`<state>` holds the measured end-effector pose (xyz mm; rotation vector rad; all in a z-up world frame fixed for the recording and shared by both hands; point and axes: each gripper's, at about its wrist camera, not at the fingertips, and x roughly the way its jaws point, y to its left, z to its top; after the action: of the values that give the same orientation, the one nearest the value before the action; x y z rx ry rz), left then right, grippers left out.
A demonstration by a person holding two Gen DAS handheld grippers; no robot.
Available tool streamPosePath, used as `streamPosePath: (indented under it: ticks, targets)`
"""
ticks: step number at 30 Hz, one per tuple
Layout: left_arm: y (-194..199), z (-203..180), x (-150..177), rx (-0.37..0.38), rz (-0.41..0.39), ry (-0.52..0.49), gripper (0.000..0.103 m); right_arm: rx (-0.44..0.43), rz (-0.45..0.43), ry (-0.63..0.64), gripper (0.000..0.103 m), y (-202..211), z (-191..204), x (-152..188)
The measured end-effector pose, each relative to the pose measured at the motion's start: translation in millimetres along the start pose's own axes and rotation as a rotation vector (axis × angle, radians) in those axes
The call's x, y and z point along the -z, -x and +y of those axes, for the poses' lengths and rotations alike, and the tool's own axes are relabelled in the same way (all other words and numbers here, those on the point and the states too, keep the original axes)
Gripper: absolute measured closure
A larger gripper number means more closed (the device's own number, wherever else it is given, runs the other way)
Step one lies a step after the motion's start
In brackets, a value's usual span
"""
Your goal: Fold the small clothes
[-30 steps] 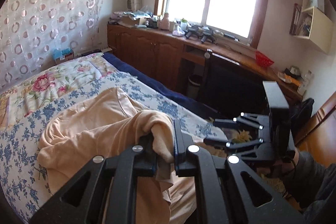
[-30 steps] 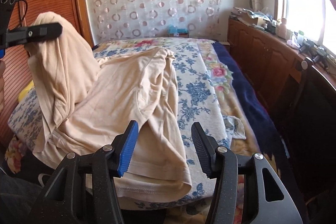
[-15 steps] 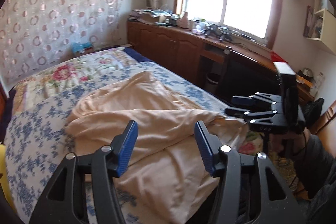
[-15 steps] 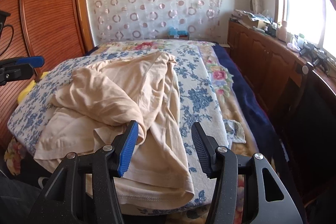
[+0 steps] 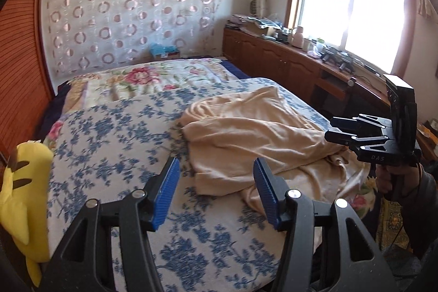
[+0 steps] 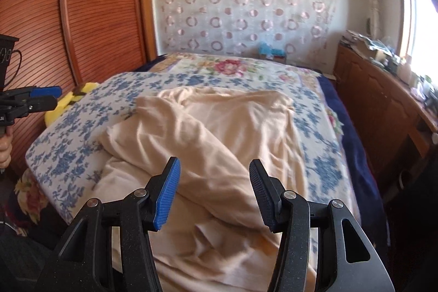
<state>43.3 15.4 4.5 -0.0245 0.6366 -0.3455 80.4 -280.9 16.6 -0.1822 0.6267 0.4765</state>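
Peach cotton garment [image 6: 219, 144] lies crumpled and half folded over itself on the blue-flowered sheet [image 5: 115, 144] of the bed [image 6: 332, 111], towards its near right side as seen from the left wrist, one edge spilling over the near edge of the mattress. Neither tool touches it. Left tool [image 5: 216, 188] hovers with its blue pads [image 5: 165, 193] spread wide and nothing between them, pointed at the bare sheet just left of the garment [image 5: 260, 138]. Right tool [image 6: 212, 188] hovers over the near part of the garment, its pads likewise spread apart and holding nothing. A yellow plush toy [image 5: 24, 199] sits at the bed's left edge beside the wooden wardrobe [image 6: 82, 4]. A blue tissue box [image 5: 164, 51] stands at the head of the bed, tissue showing at its top. Bottles and clutter line the wooden bench [image 5: 287, 59] under the window [image 5: 353, 4].
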Motion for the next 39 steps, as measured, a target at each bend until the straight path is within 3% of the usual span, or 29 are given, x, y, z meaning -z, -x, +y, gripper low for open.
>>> streamPosePath:
  ticks: [15, 24, 34, 35, 37, 38, 39]
  targets:
    - [4, 43, 21, -0.082, -0.004, 0.071, 0.048, -0.173, 0.072, 0.179, 0.049, -75, 86, -41]
    - [9, 60, 27, -0.094, -0.017, 0.107, 0.048, -0.297, 0.201, 0.284, 0.049, -122, 138, -45]
    - [6, 63, 33, -0.089, -0.011, 0.116, 0.048, -0.281, 0.323, 0.383, 0.05, -166, 163, -31]
    - [6, 62, 33, -0.088, -0.011, 0.116, 0.048, -0.286, 0.314, 0.385, 0.053, -166, 163, -30]
    - [5, 61, 34, -0.085, -0.01, 0.115, 0.048, -0.288, 0.306, 0.383, 0.09, -167, 161, -31]
    - [5, 60, 34, -0.084, -0.009, 0.114, 0.048, -0.277, 0.302, 0.383, 0.099, -167, 159, -32]
    - [5, 60, 34, -0.084, -0.007, 0.112, 0.048, -0.289, 0.305, 0.376, 0.1, -167, 155, -33]
